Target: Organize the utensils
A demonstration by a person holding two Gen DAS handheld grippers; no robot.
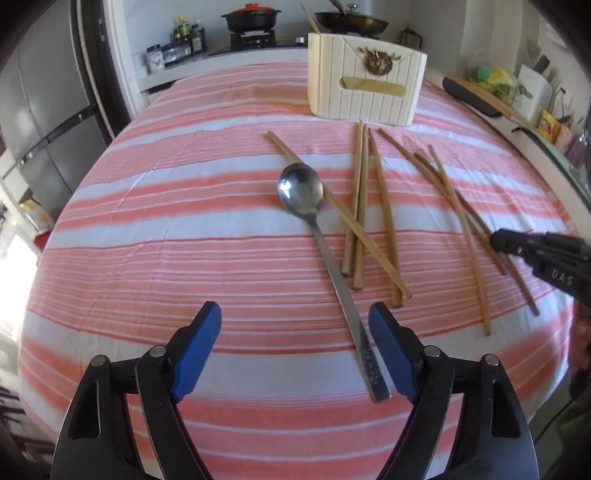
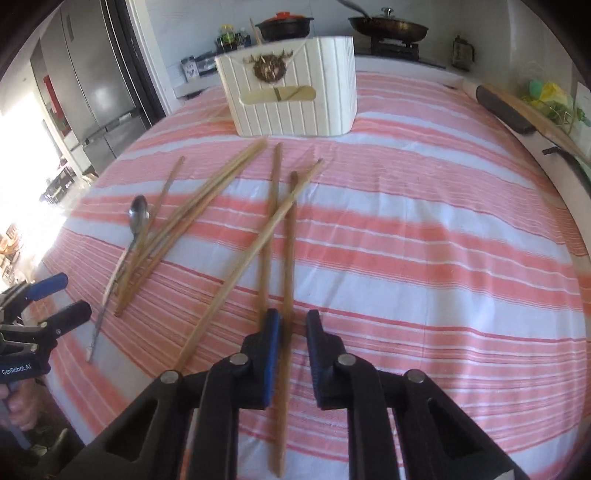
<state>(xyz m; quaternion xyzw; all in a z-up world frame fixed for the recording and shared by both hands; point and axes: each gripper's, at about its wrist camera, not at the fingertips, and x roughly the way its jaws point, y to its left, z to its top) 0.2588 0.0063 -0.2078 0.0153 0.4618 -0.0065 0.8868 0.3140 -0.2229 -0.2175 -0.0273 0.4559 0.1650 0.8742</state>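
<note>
A metal spoon (image 1: 301, 192) lies on the striped cloth, its bowl over a wooden chopstick (image 1: 332, 206). Several more chopsticks (image 1: 384, 218) lie scattered to its right. My left gripper (image 1: 295, 317) is open, its blue fingers either side of the spoon's handle end. In the right wrist view my right gripper (image 2: 293, 317) is open around the near part of one chopstick (image 2: 289, 258). The spoon also shows in the right wrist view (image 2: 138, 216). A white ribbed utensil holder (image 1: 364, 86) stands at the far side of the table, also in the right wrist view (image 2: 291, 96).
The table wears a pink and white striped cloth (image 1: 184, 258). A stove with a pot (image 1: 251, 18) and a pan (image 1: 351, 22) lies behind the table. A fridge (image 1: 44, 122) stands at left. A rolled mat (image 1: 476, 98) sits at the right edge.
</note>
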